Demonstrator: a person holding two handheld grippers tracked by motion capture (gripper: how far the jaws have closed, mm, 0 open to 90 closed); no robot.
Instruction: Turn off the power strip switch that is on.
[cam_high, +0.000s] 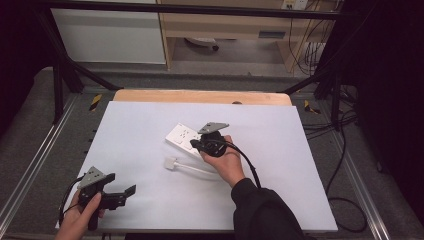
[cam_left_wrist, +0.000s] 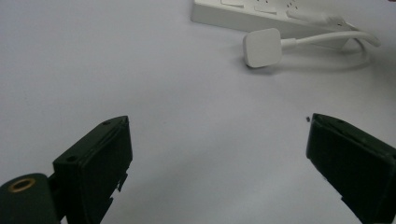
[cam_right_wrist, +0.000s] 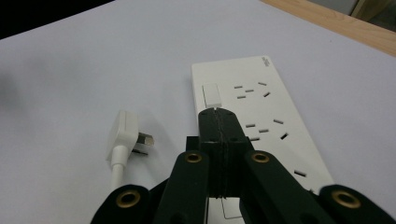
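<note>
High view, white table sheet (cam_high: 150, 150), white power strip (cam_high: 181, 136) at its centre, right gripper (cam_right_wrist: 216, 112) clenched empty, tips at the strip's rocker switch (cam_right_wrist: 211, 95), left gripper (cam_high: 131, 191) released well apart, white plug (cam_right_wrist: 122, 131) lying just beside the strip.

L gripper (cam_high: 131, 190) jaws wide; R gripper (cam_right_wrist: 216, 112) closed (empty).

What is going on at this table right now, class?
A person holds a gripper in each hand over a white table. The right gripper, its fingers closed together, sits over the white power strip, tips right by its rocker switch. The strip's plug lies unplugged on the table beside it. The left gripper waits wide open near the table's front edge, holding nothing.
</note>
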